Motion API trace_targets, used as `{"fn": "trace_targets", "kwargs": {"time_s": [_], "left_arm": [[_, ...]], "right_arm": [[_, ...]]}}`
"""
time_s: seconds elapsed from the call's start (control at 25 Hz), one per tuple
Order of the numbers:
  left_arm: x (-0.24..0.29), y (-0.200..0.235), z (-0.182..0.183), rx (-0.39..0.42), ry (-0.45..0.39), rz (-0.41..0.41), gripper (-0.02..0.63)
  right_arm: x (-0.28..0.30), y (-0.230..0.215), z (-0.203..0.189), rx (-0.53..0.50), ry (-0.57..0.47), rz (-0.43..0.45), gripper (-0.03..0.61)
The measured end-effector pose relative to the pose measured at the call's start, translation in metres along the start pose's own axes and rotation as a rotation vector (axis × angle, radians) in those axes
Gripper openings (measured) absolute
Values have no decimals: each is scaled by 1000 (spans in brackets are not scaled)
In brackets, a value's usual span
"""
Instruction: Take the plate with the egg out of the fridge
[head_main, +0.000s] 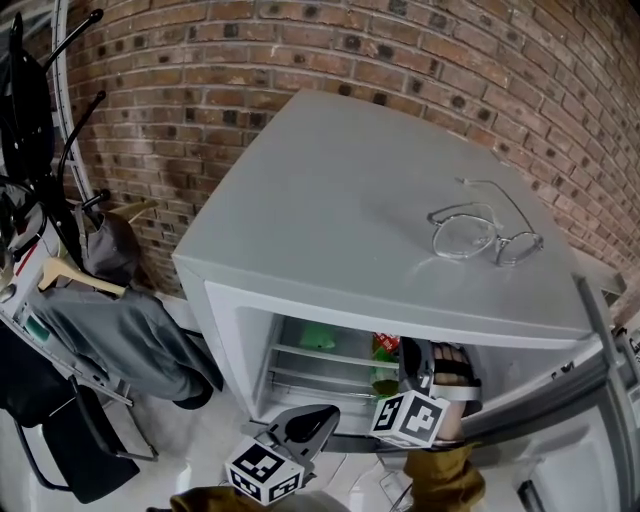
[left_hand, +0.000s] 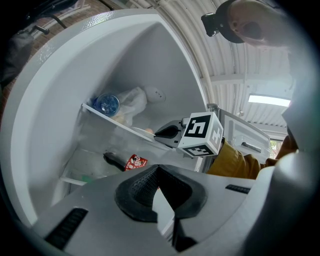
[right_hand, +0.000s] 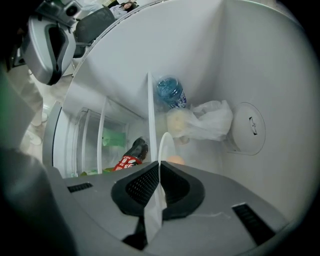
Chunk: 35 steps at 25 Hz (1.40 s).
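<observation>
The white plate (right_hand: 166, 146) sits on the fridge's upper glass shelf (right_hand: 150, 105), seen edge-on, with the egg (right_hand: 175, 160) on it. My right gripper (right_hand: 159, 168) is shut on the plate's near rim. From the left gripper view the plate (left_hand: 141, 130) and egg (left_hand: 149, 131) lie just in front of the right gripper (left_hand: 167, 132). In the head view the right gripper (head_main: 432, 368) reaches inside the open fridge (head_main: 330, 200). My left gripper (left_hand: 159, 170) is shut on nothing and hangs outside, low in front of the fridge (head_main: 318, 418).
Behind the plate lie a blue-capped bottle (right_hand: 171, 91) and a plastic bag (right_hand: 207, 122). A cola bottle (right_hand: 131, 154) lies on the lower shelf. Glasses (head_main: 482, 235) rest on the fridge top. The door (head_main: 590, 400) stands open at right; a clothes rack (head_main: 90, 330) is at left.
</observation>
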<state>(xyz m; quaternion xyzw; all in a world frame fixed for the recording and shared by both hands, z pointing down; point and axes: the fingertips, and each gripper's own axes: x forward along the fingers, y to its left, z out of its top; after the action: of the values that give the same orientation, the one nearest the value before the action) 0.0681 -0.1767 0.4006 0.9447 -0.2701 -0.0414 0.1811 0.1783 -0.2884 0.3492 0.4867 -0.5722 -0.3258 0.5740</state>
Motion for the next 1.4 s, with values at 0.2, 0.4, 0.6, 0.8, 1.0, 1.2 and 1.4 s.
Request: {"fn": "trace_targets", "kwargs": {"time_s": [0.2,0.4,0.6,0.8,1.0,1.2,1.4], "left_arm": [[1,0,0,-6,-5,4,8],[5,-5,-3,-13,-4,-8,8],[7,-7,-3,-12,-2,-12,8],[7,-7,-3,-16,-2,-8,8],[7,-4,-4,-22,-5,-3,8],[5,0,-2,-21,-10,9,8],[3,1,3,-12,-18,15,8]], "right_arm": [[-18,-12,9,13,-36,-46,14],[-27,-14,9,9,-55,-88,14],[-36,-17,11,0,-73,-125,14],[-45,-19,17,-9,-95,-178,14],[-51,-12,22,-35,-120,-204,14],[-58,-8,29,-24,-149,-217,14],[-67,-4,34,-10,-172,-225,14]]}}
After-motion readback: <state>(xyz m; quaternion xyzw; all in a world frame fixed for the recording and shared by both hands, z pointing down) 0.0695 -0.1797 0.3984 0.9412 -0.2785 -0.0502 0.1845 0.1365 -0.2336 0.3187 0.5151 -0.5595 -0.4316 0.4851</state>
